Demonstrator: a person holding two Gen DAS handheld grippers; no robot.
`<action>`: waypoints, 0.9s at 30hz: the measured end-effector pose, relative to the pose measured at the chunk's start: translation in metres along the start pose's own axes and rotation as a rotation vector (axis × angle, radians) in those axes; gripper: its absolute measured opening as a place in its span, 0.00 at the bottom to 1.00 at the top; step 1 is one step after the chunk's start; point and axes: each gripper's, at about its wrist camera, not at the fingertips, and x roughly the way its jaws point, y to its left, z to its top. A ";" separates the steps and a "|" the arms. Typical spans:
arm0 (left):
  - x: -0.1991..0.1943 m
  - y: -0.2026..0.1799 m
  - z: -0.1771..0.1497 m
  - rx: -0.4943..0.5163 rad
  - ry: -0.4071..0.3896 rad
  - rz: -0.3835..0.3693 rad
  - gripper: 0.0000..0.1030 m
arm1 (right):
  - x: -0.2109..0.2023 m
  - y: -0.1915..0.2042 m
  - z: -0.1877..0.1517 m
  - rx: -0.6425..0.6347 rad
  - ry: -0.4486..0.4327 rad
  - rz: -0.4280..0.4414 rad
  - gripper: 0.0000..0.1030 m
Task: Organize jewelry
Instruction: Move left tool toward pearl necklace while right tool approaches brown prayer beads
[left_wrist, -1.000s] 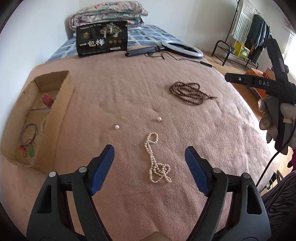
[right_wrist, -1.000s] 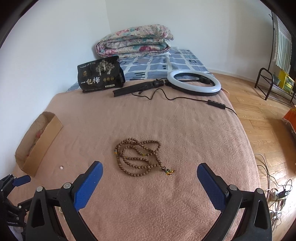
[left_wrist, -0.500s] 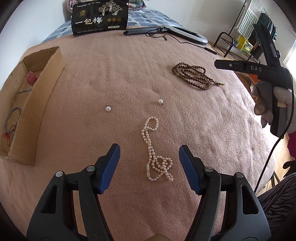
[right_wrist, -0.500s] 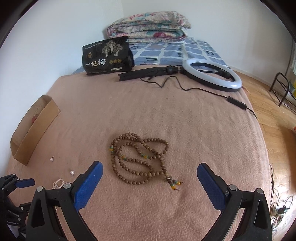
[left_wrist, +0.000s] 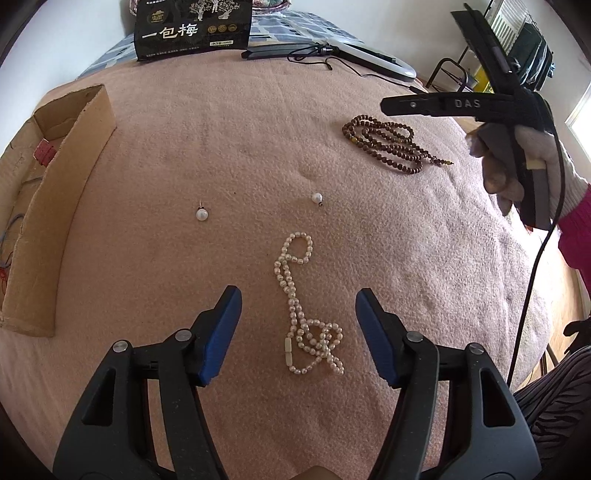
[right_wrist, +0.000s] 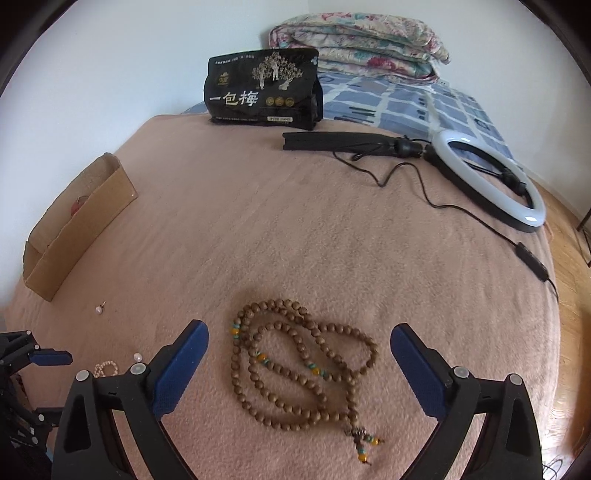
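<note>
- Grippers both point steeply down at a pink blanket (left_wrist: 369, 229) spread over a bed, each above its own piece of jewelry.
- Left gripper (left_wrist: 297, 321): its blue pads stand apart with nothing pressed between them. The pearl necklace (left_wrist: 306, 314) lies on the blanket in the gap, its tangled end level with the pads and its looped end stretching away ahead.
- Right gripper (right_wrist: 299, 363): jaws wide and closing at this moment. The brown wooden bead strand (right_wrist: 295, 365) lies coiled between the pads, touched by neither; its tassel end trails toward the camera.
- In the left wrist view, a white-gloved hand (left_wrist: 517, 162) holds the right gripper's handle, raised above the blanket beside the brown beads; a pink sleeve (left_wrist: 576, 229) follows behind it.
- Two loose pearl earrings (left_wrist: 201, 215) and (left_wrist: 317, 198) rest well apart on the blanket, beyond the necklace.
- A cardboard box (left_wrist: 70, 192) sits at the blanket's left edge with small items inside, too indistinct to name.
- At the far end lie a black snack bag (right_wrist: 264, 92) and a ring light (right_wrist: 491, 181).
</note>
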 end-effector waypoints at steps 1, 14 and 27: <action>0.000 0.000 0.000 -0.003 0.001 -0.002 0.65 | 0.005 -0.002 0.002 0.004 0.007 0.010 0.92; 0.007 0.007 0.005 -0.047 0.021 -0.026 0.59 | 0.044 -0.026 0.012 0.109 0.077 0.113 0.89; 0.016 0.009 0.007 -0.057 0.049 -0.037 0.53 | 0.043 -0.018 -0.006 0.085 0.163 0.228 0.82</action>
